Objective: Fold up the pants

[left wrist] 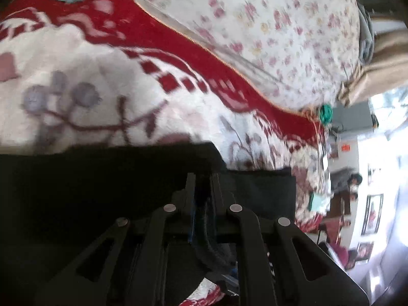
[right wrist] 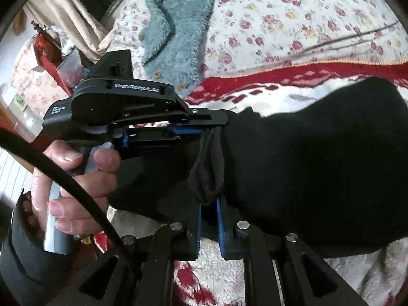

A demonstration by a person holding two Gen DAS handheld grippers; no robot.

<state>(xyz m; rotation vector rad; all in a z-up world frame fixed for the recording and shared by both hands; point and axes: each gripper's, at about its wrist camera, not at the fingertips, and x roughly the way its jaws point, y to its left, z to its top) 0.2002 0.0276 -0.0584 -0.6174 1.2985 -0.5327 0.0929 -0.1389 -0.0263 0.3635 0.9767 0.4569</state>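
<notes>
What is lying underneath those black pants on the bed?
Under the black pants lies a fluffy red-and-white patterned blanket, spread over a rose-print bedsheet. The blanket shows all around the pants; whatever lies directly beneath the fabric is covered and cannot be seen.

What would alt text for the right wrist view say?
Two hand-held grippers pinch one bunched edge of black pants over a red-and-white blanket: the right hand-held gripper from below, the left hand-held gripper, in a person's hand, from the left.

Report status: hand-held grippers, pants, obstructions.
Left hand-held gripper shut on black pants. Right hand-held gripper pinching same bunched edge. Pants partly on red-and-white blanket. Nothing obstructing.
</notes>
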